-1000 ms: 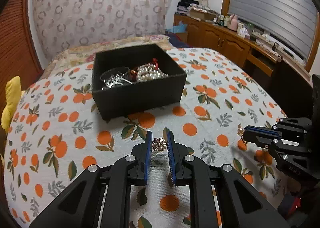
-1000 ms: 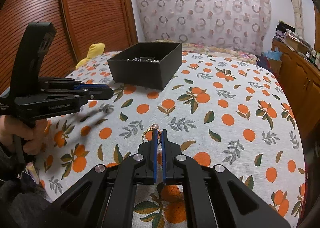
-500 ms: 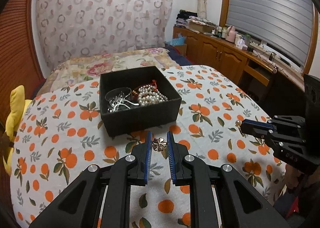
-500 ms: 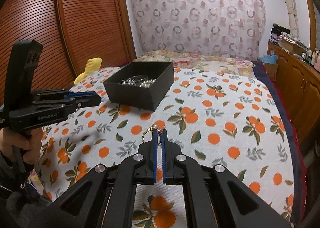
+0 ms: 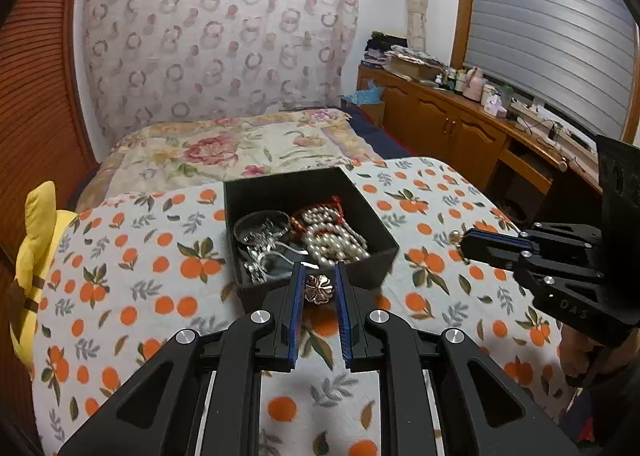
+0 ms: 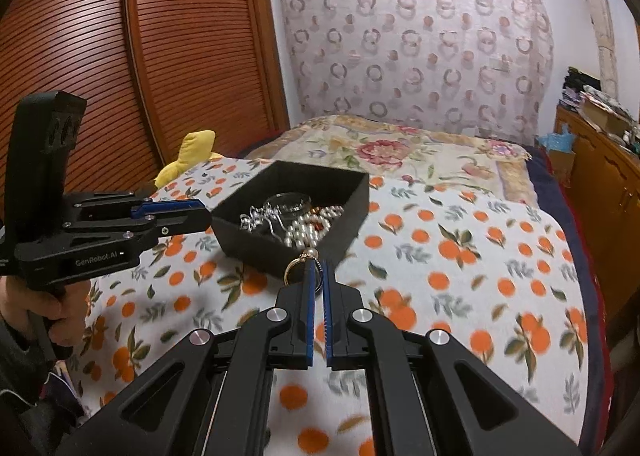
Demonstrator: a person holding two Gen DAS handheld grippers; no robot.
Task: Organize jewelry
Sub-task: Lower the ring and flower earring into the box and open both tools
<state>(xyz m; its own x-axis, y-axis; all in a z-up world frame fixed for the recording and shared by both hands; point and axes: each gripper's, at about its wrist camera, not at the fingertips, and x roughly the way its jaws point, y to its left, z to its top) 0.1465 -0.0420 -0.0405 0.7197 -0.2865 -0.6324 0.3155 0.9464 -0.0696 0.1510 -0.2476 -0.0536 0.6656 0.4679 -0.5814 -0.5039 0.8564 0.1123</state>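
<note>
A black open box [image 5: 384,252] [image 6: 348,212] sits on the orange-print bedspread, holding pearl beads [image 5: 336,236], a red cord and silver pieces [image 5: 260,240]. My left gripper [image 5: 319,280] is shut on a small flower-shaped metal charm [image 5: 319,289], held in the air just short of the box's near wall. My right gripper [image 6: 317,272] is shut on a gold ring with a pearl [image 6: 298,264], raised near the box's near corner. In the left wrist view the right gripper [image 5: 466,242] comes in from the right, the pearl at its tip.
A yellow plush toy [image 5: 36,256] [image 6: 192,156] lies at the bed's left edge. Floral bedding [image 5: 224,152] lies beyond the box. Wooden cabinets [image 5: 460,132] with clutter line the right wall, and slatted wooden doors [image 6: 160,56] stand on the left. A hand [image 6: 44,308] grips the left gripper's handle.
Both grippers have risen and moved toward the box, each still holding its piece. The box now looks closer and I see into it from higher up.
</note>
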